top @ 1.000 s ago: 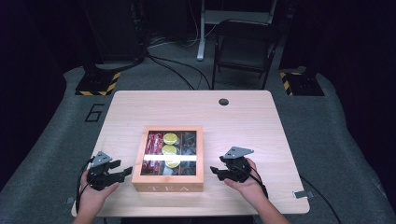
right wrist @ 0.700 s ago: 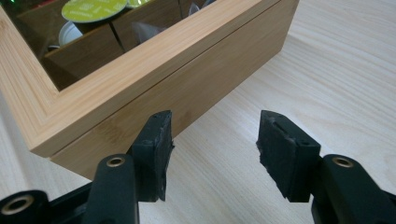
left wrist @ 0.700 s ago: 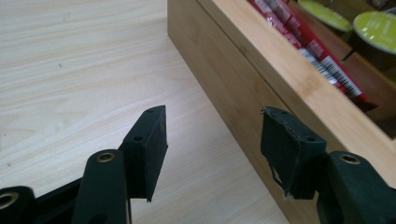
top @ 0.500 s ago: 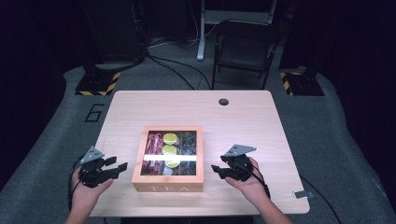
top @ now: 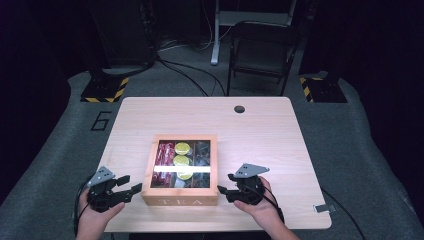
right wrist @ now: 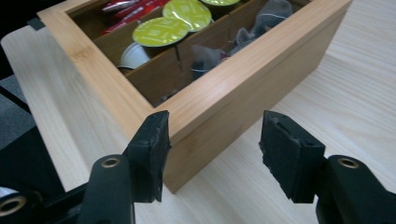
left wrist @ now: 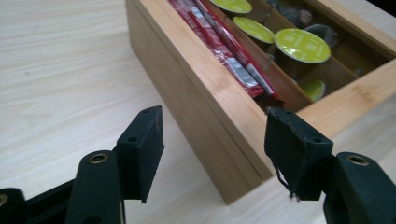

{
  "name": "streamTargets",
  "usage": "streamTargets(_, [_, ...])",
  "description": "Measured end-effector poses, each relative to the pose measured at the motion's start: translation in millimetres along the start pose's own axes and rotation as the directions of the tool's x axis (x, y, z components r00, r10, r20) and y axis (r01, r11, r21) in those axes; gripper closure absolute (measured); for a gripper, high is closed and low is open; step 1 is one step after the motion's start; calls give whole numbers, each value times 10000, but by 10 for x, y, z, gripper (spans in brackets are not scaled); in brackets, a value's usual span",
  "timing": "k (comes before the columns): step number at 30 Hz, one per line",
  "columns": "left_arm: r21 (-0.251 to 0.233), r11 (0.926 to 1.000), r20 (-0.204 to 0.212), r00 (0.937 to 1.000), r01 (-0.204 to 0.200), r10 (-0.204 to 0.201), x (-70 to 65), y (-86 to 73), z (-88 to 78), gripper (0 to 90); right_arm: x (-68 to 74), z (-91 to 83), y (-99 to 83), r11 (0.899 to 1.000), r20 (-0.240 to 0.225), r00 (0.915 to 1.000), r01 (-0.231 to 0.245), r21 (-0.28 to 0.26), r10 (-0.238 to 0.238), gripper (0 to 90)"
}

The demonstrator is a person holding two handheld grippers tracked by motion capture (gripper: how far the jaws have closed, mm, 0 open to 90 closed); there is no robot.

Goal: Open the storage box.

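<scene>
Wooden tea box (top: 180, 200), lettered "TEA" on its front face, standing on the light wood worktop (top: 280, 130) close to the near edge, roughly midway between the left and right edges. Box is near square, so no clear long axis; its lettered face points toward the person, its sides run parallel to the worktop edges. The top is framed in wood and a bright band of reflection lies across it in the high view; whether a clear pane covers it I cannot tell. Interior divided by wooden partitions. Left compartment: red sachets (left wrist: 219, 42) lying lengthwise front to back. Middle compartments: round capsules with yellow-green lids (right wrist: 161, 31), one per cell, lids up. Right compartments: dark, crumpled tea bags (right wrist: 273, 14). Left gripper (top: 122, 189), held in the person's left hand (top: 92, 220), sits just beside the box's near left corner; jaws wide apart, holding nothing, the corner lying between and beyond them, not touched. Right gripper (top: 225, 192), in the right hand (top: 260, 207), sits just beside the near right corner; jaws wide apart, empty, framing that corner without clear contact. A round hole (top: 239, 109) lies near the worktop's far edge.
</scene>
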State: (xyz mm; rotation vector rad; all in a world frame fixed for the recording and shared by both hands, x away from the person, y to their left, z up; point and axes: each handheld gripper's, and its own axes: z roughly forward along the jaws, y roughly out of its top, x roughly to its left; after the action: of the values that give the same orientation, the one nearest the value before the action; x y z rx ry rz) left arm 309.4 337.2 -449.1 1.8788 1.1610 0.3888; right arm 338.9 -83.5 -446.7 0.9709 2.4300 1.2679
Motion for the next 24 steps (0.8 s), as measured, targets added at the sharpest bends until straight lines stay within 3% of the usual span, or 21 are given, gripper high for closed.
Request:
streamTargets(6, [-112, 9999, 147, 9999, -71, 73, -42, -89, 42, 334, 59, 32, -56, 9999, -155, 9998, 76, -140, -79, 364])
streamTargets(9, [-151, 9998, 520, 9986, -127, 134, -56, -120, 55, 314, 51, 30, -75, 9998, -196, 9998, -89, -179, 86, 348])
streamTargets(12, [-30, 9983, 572, 9967, -584, 585, -103, -130, 64, 312, 67, 32, -90, 9996, -280, 9996, -17, -280, 9, 344])
streamTargets(17, [-183, 9970, 732, 9944, -753, 764, -160, -123, 63, 317, 121, 40, -99, 9989, -305, 9987, 406, -225, -413, 344])
streamTargets(24, [86, 9963, 841, 9928, -858, 848, -171, -166, 114, 306, 143, 97, -123, 9980, -386, 9973, 629, 2, -628, 342])
